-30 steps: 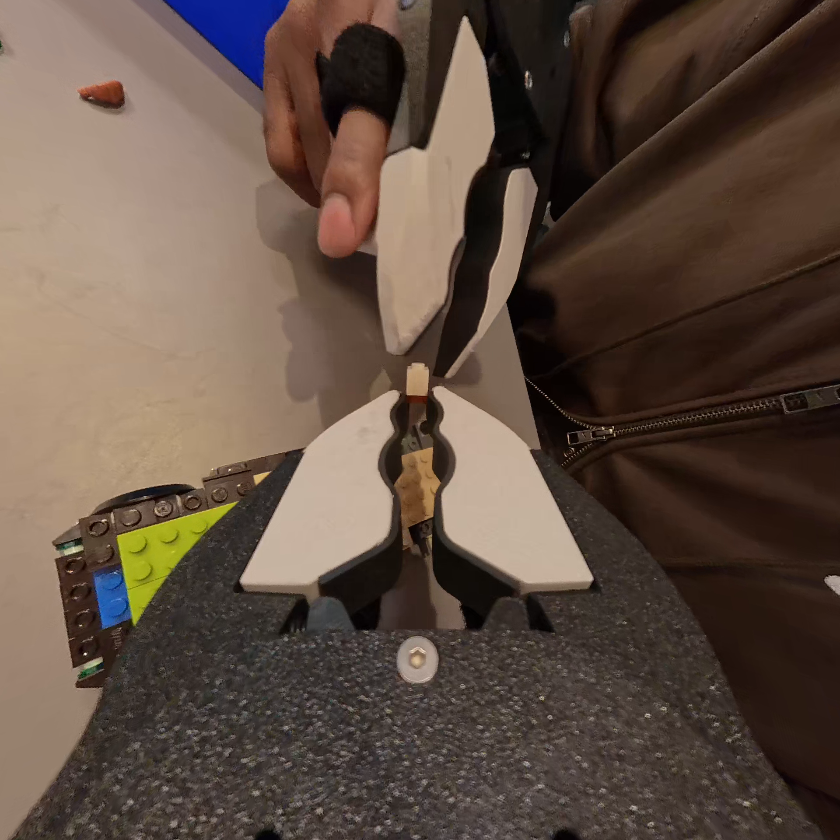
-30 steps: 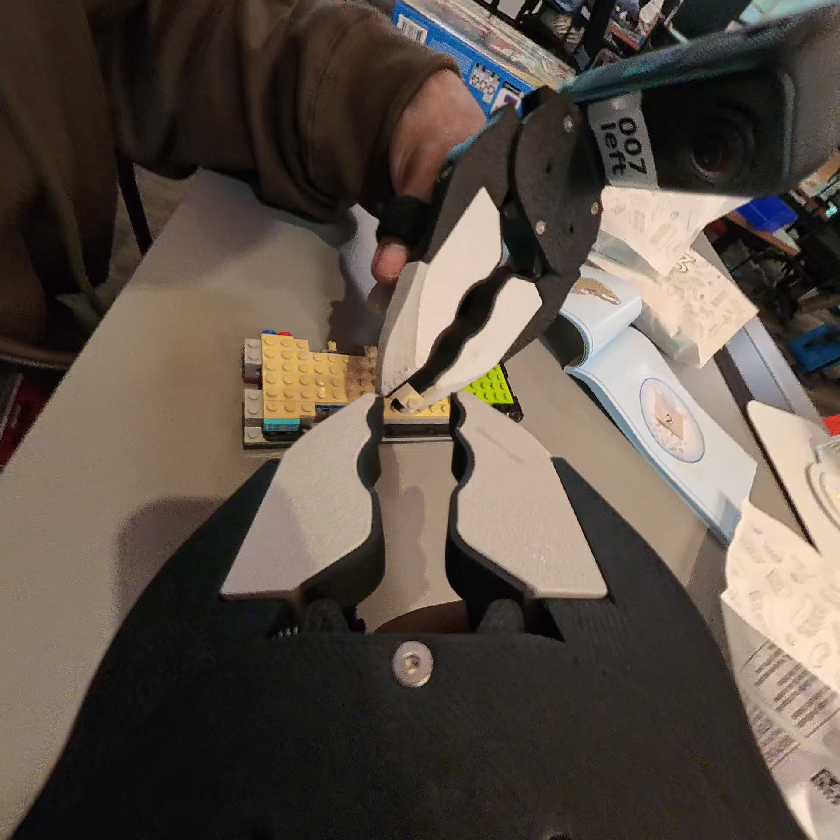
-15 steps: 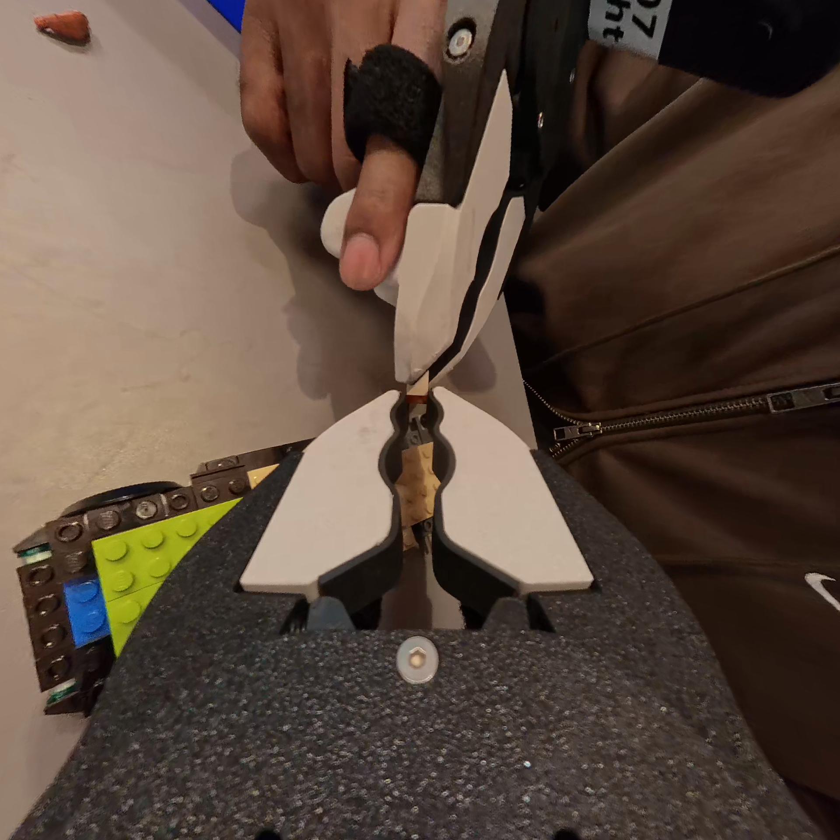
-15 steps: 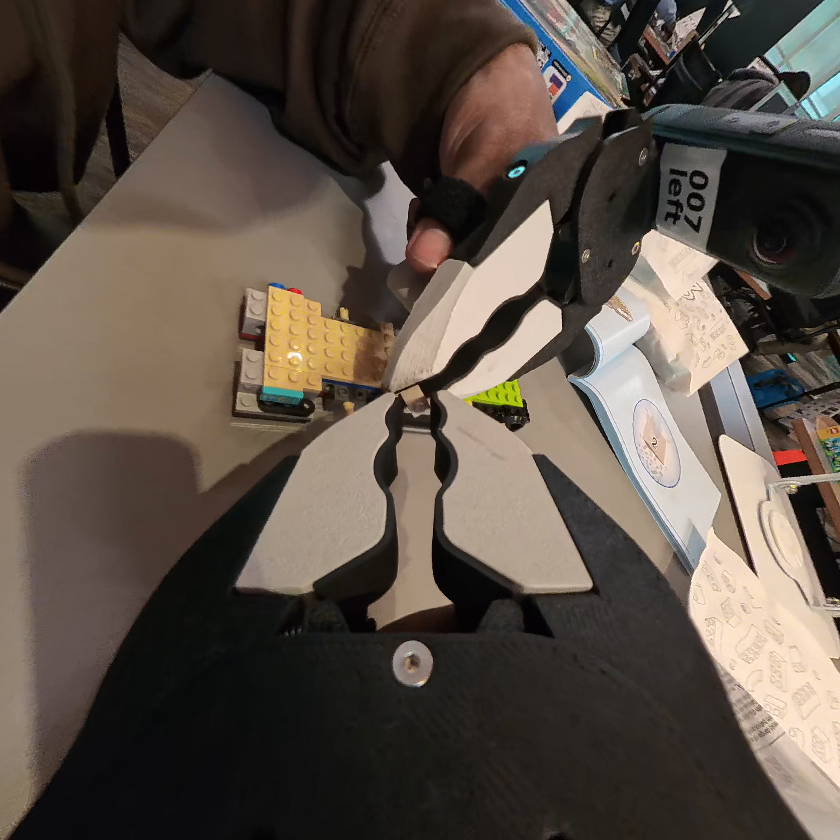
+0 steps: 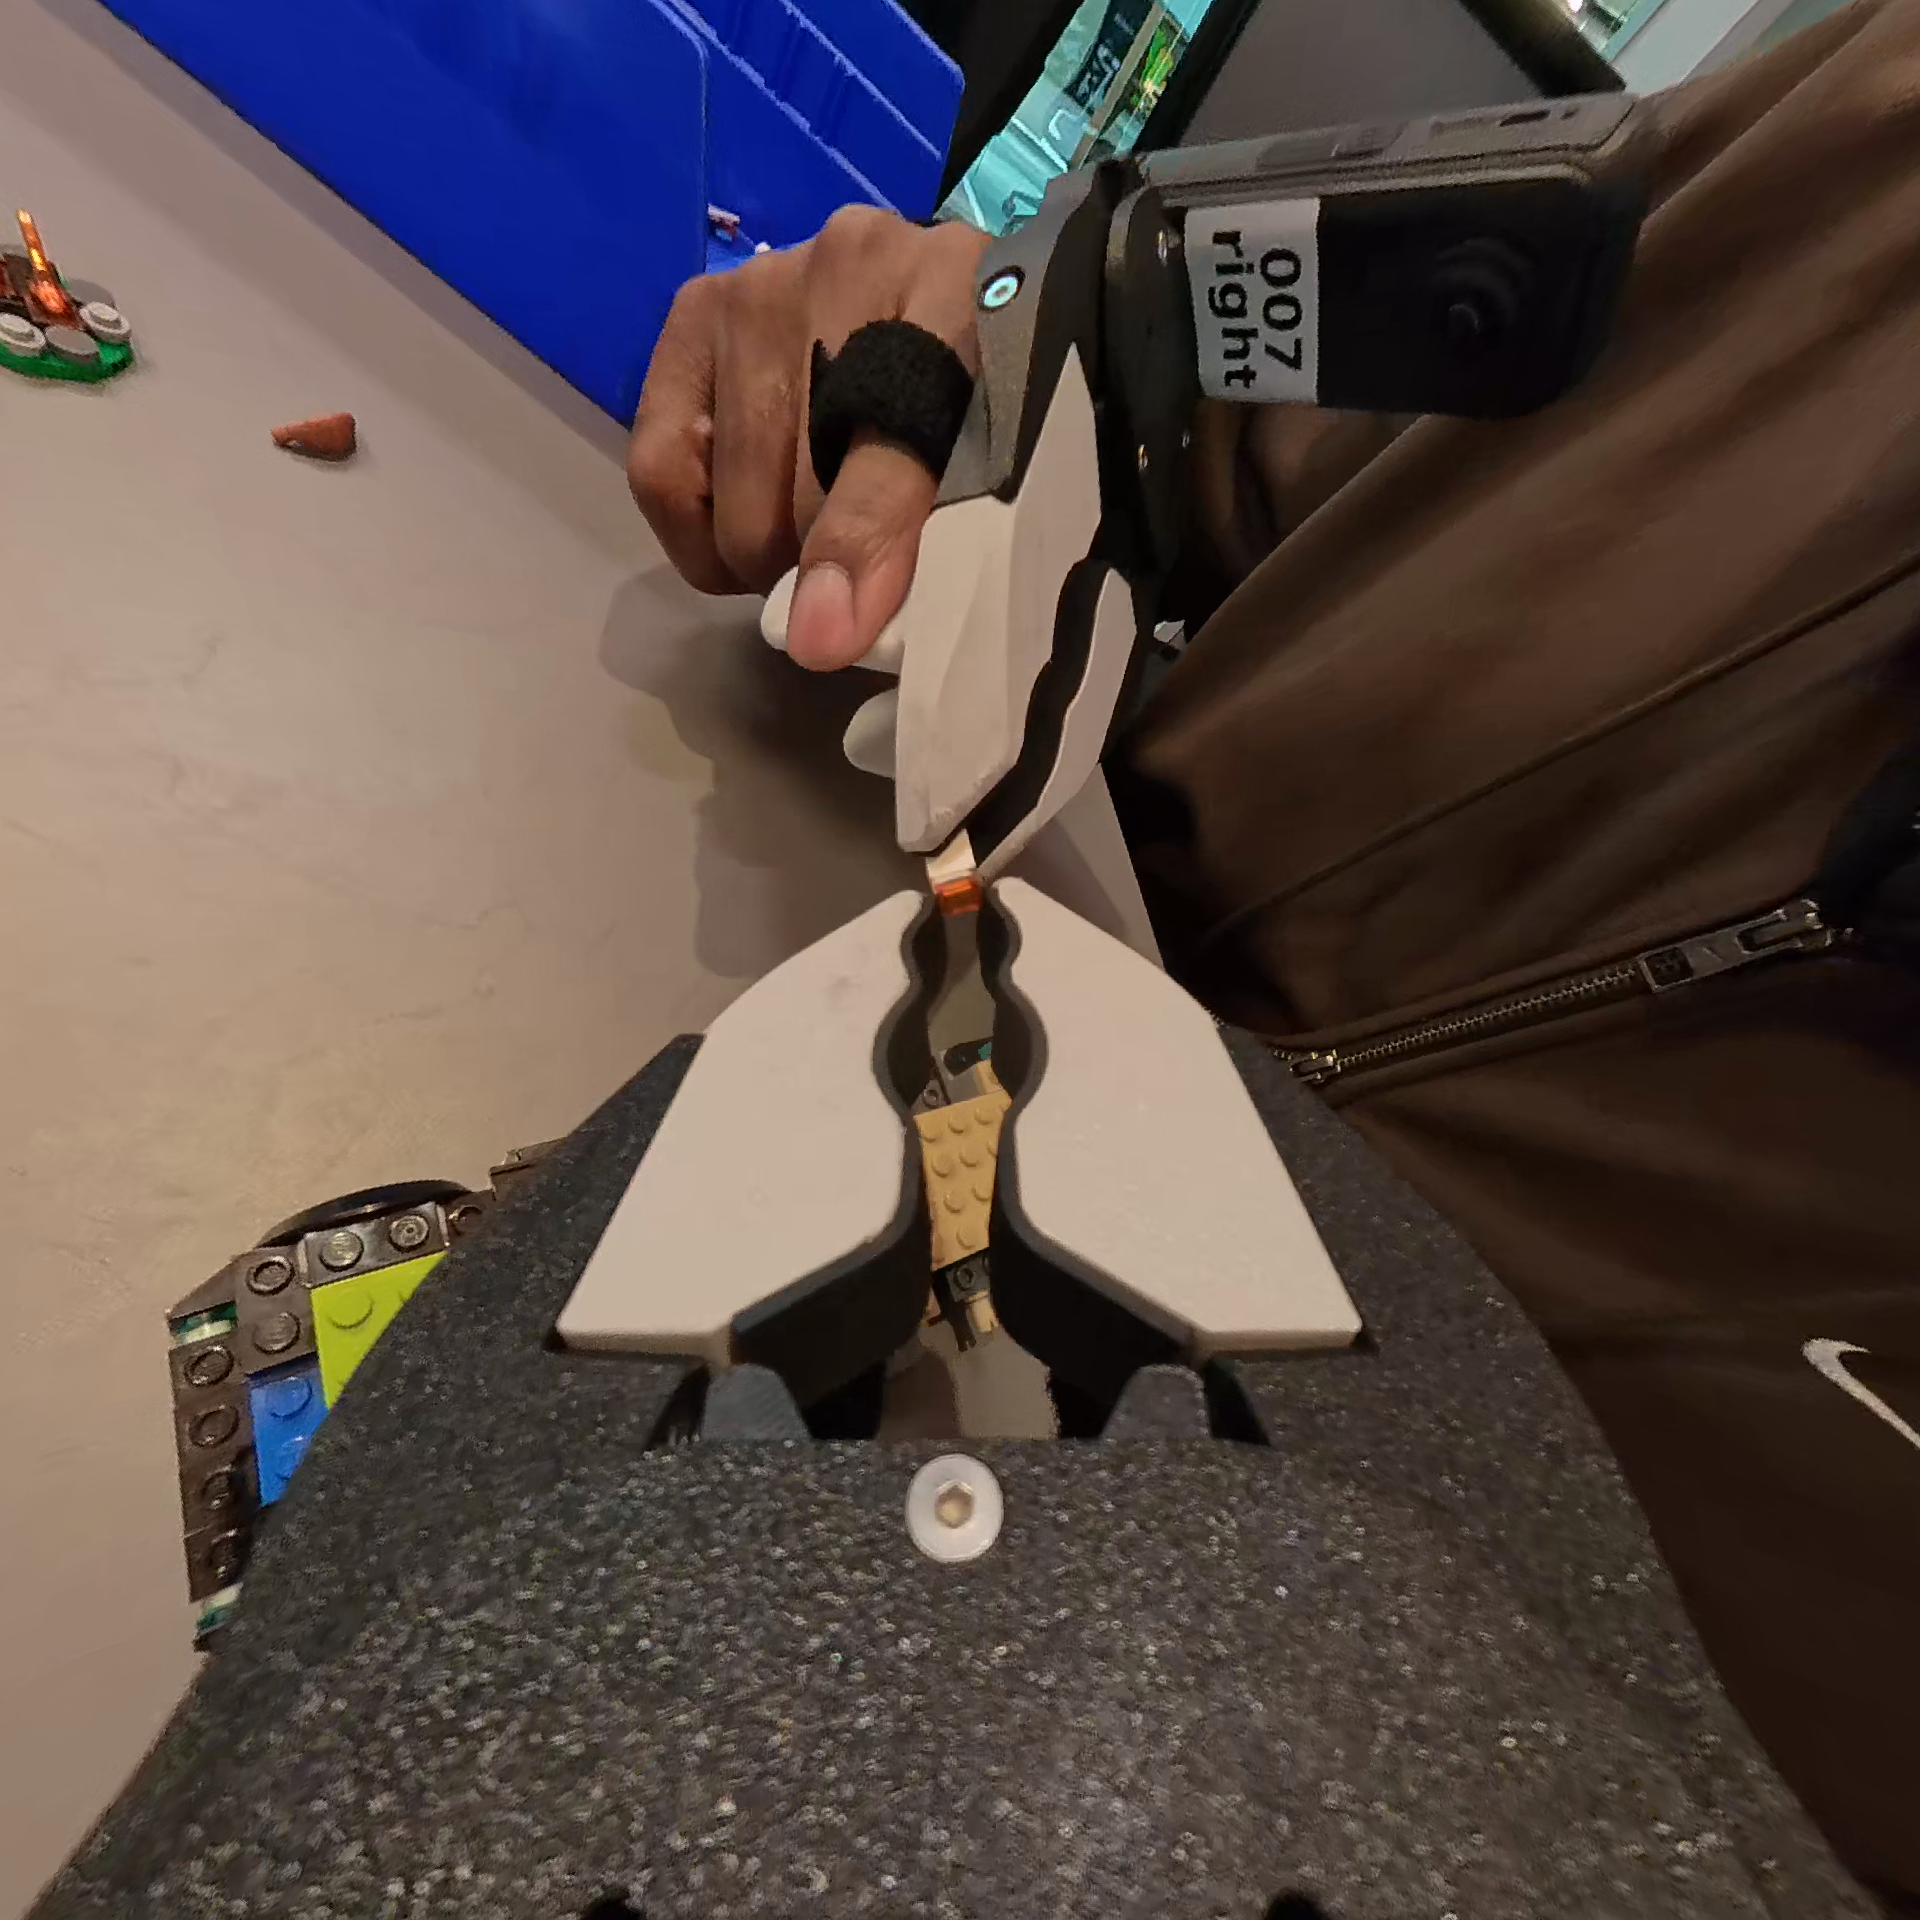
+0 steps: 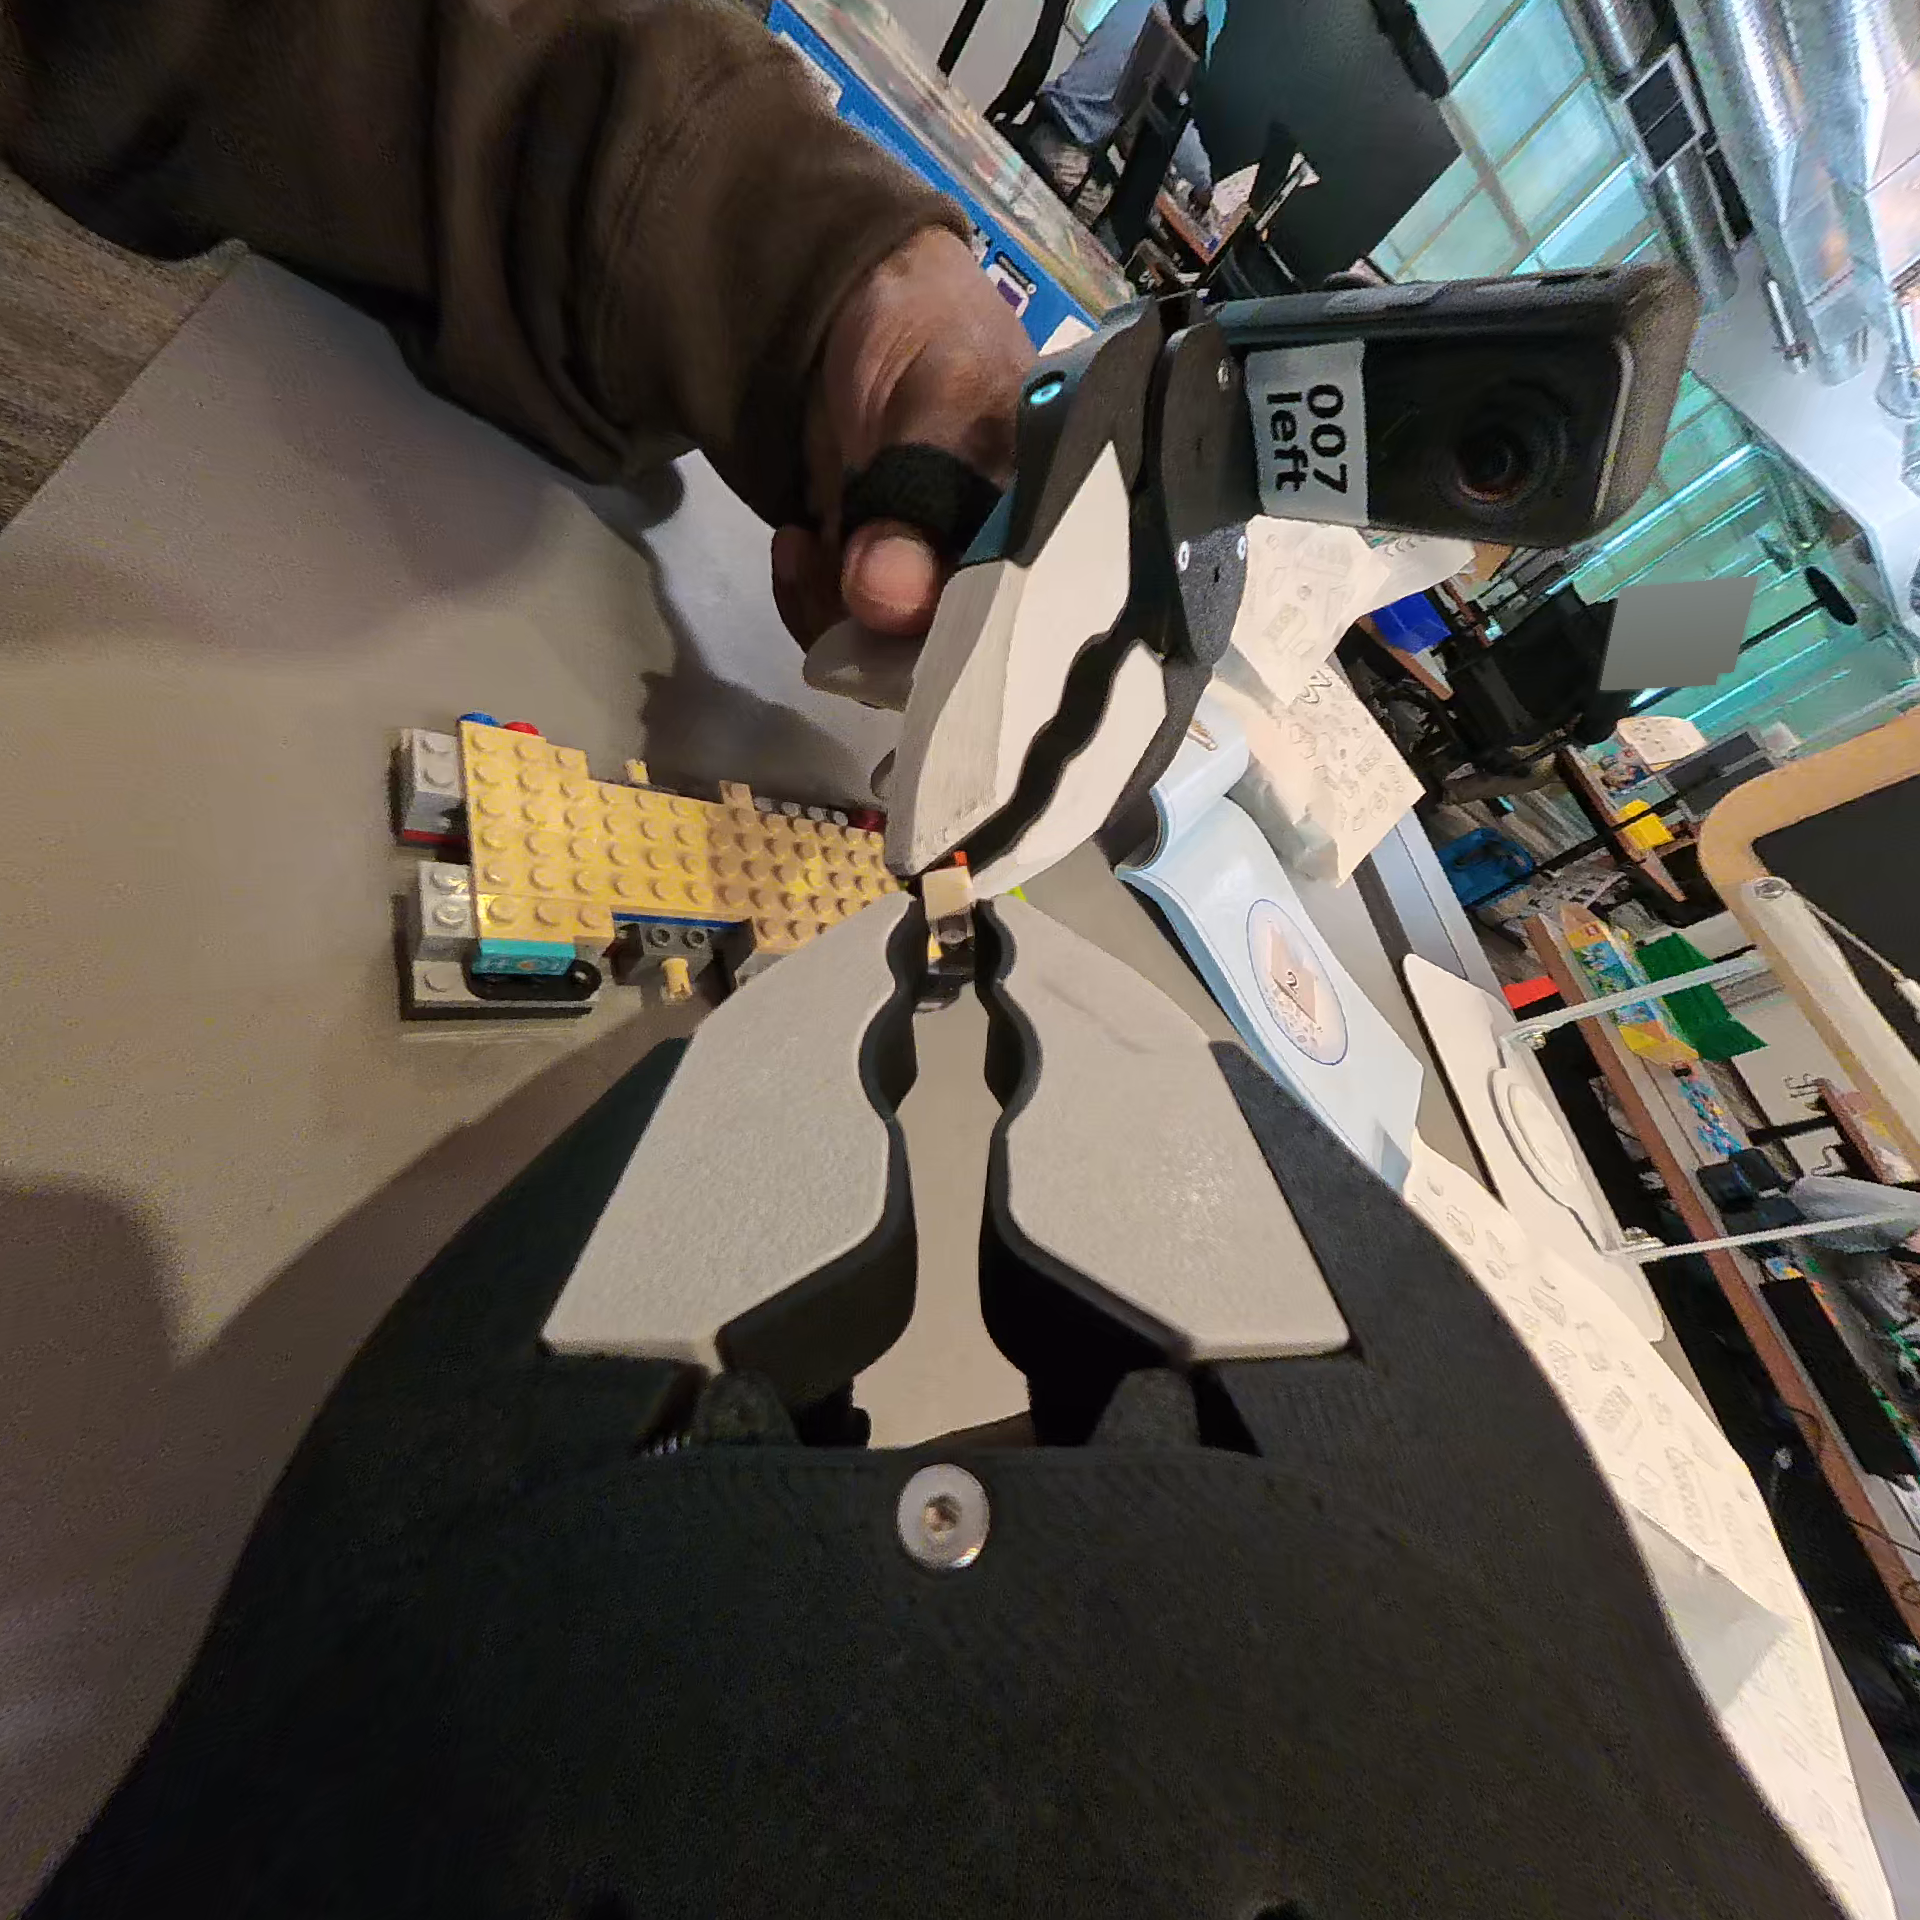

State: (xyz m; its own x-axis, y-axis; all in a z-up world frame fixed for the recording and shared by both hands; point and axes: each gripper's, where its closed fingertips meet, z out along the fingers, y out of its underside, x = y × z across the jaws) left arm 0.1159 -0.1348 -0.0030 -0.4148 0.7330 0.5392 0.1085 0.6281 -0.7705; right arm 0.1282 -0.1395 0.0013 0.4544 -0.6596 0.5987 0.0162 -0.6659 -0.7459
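My left gripper (image 5: pixel 957 902) is shut on a small see-through orange piece (image 5: pixel 956 896), and a small cream brick (image 5: pixel 951 862) sticks out beyond it. My right gripper (image 6: pixel 948 914) faces the left one tip to tip and is shut on that cream brick (image 6: pixel 945 896). In the right wrist view the orange piece (image 6: pixel 961 858) peeks out at the left gripper's fingertips (image 6: pixel 925 831). The two pieces are held joined, above a brick-built vehicle with tan plates (image 6: pixel 665 842). The vehicle's lime, blue and black end (image 5: pixel 281 1382) shows in the left wrist view.
A blue bin (image 5: pixel 520 156), a small green build (image 5: pixel 52 322) and a loose red-brown piece (image 5: pixel 317 431) lie on the grey table (image 5: pixel 312 779). An open booklet (image 6: pixel 1299 987) and printed sheets (image 6: pixel 1558 1299) lie to the right. A person's brown jacket (image 5: pixel 1507 727) is close by. Less than 4 cm separates the two grippers' tips. My right gripper's tips are some 20 cm from the small green build (image 5: pixel 52 322).
My right gripper came in with its jaws open and closed them on the cream brick that sticks out of my left gripper. The left gripper kept its hold throughout.
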